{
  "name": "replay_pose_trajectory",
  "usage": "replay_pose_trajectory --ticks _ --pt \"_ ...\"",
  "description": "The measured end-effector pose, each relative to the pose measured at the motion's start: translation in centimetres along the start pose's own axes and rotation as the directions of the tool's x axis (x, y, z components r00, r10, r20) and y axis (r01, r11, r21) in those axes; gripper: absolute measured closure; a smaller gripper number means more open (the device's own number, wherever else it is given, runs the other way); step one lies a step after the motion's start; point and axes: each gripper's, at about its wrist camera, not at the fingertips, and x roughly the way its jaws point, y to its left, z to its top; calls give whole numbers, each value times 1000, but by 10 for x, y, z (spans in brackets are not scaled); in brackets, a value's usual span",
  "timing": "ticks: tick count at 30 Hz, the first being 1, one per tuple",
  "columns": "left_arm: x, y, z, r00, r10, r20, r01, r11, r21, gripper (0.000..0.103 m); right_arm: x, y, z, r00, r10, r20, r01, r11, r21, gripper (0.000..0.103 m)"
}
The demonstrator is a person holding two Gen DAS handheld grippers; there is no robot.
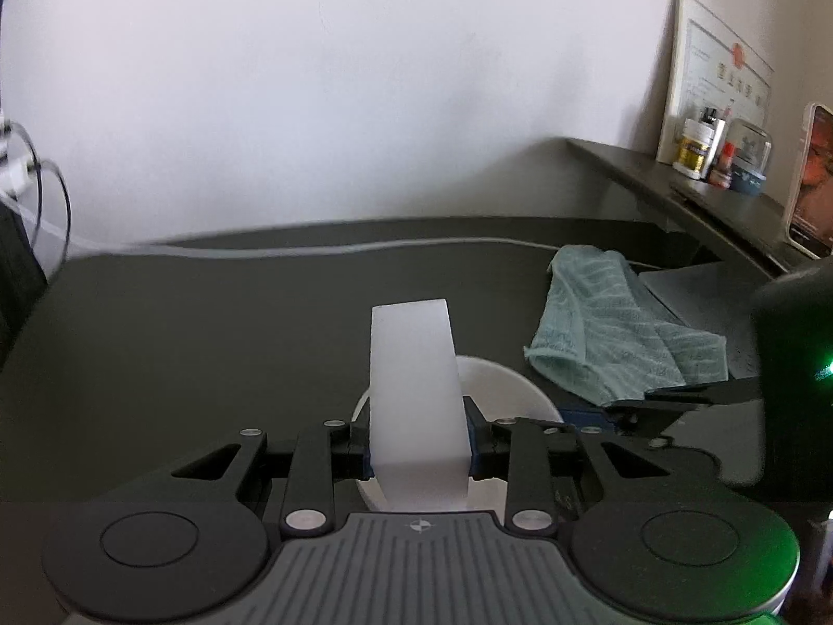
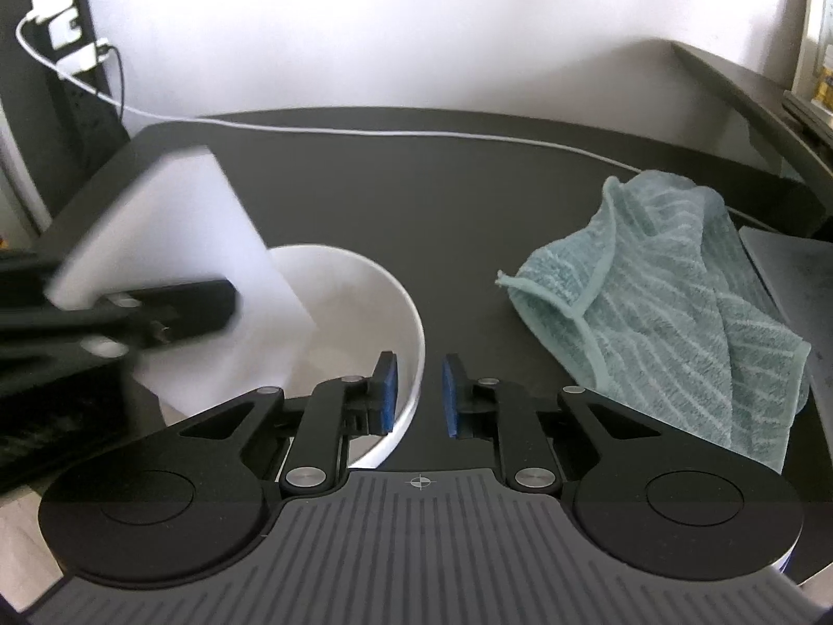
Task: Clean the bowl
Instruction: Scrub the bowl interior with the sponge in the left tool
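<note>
- A power strip (image 2: 57, 15) with white plugs is seen at the far left, on a dark upright; a white cable (image 2: 364, 133) is run from it across the back of the dark table (image 2: 416, 198). Neither bears on the work.
- The left gripper (image 1: 419, 445) is closed on a white sponge block (image 1: 416, 385), which is clamped between both blue pads. The block is held upright, its lower end apparently pointed into the bowl, judged so that the inside can be wiped.
- The white bowl (image 2: 364, 302) is placed on the table, in front of both grippers. Whether the sponge is touching its inner wall cannot be told; the sponge and left gripper are blurred in the right wrist view.
- The right gripper (image 2: 419, 390) is partly open and nothing is gripped. Its fingers are set astride the bowl's near rim, one pad inside and one outside, judged a position for steadying the bowl during wiping.
- A teal striped towel (image 2: 677, 312) is left crumpled to the right, apart from the bowl, presumably for drying.
- A shelf (image 1: 703, 192) at far right carries small bottles and a framed certificate.
</note>
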Motion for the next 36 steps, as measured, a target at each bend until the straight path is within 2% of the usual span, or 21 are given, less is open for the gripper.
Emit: replay_pose_trajectory --ticks 8,14,18,22,27,30,33,36 --pt "-10 0 6 999 35 40 -37 998 51 71 2 -1 6 1000 -18 16 18 1000 13 84" --pt "-38 4 16 996 7 92 -9 1000 24 72 0 -2 4 1000 -22 18 22 1000 20 84" --pt "-27 7 13 998 -42 42 42 999 -5 72 -4 -7 4 1000 28 11 -29 999 46 83" --pt "1 9 6 998 -53 -27 52 998 -36 72 -4 -3 0 999 42 -3 -42 999 19 83" --pt "6 9 5 999 -31 -25 31 999 -20 71 3 5 0 999 38 -30 -39 998 -46 80" --pt "0 11 3 1000 -14 -22 13 1000 -4 71 9 10 4 1000 -8 -5 8 995 -98 80" --pt "-14 15 0 1000 10 -19 -10 1000 0 71 12 9 12 1000 26 8 -25 995 -101 80" --pt "-22 16 0 1000 -3 -18 3 1000 -7 71 11 10 20 999 42 14 -40 992 -120 78"
